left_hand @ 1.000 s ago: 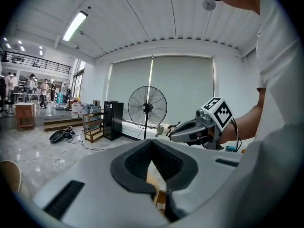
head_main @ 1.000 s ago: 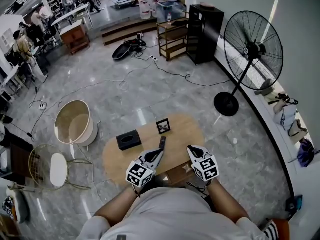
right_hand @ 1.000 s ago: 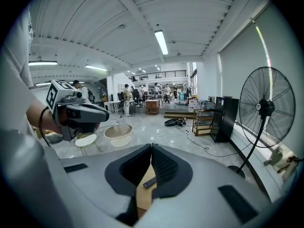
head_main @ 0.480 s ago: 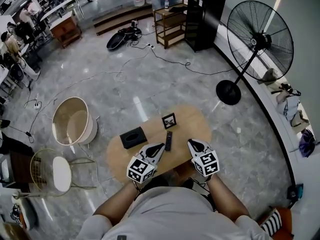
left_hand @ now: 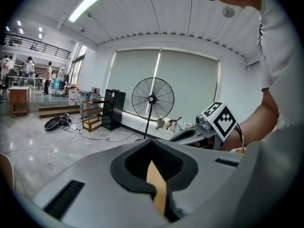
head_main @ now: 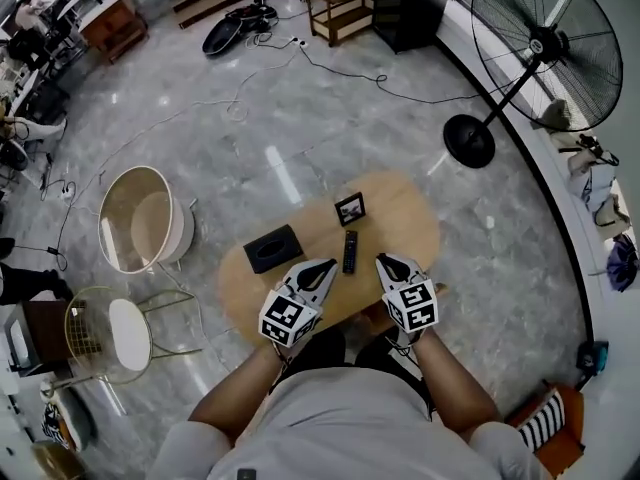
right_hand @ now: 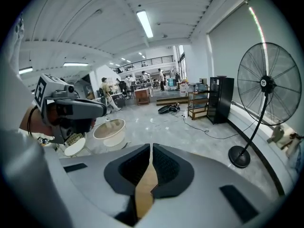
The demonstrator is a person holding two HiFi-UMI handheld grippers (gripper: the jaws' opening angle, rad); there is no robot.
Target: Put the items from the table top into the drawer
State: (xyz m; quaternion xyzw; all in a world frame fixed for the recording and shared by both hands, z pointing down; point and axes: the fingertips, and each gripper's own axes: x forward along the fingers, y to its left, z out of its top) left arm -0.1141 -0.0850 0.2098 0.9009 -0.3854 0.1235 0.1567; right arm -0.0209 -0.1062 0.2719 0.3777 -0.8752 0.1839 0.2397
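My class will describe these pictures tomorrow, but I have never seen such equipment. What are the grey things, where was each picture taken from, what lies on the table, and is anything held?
A person holds a two-jaw gripper in each hand. The head view, from a camera on the person's head, looks down on the left gripper and right gripper. The two gripper views come from cameras riding on each gripper, looking along its jaws. On the wooden table sit a black tissue box, a remote control and a small picture frame. Both grippers are shut and hold nothing.
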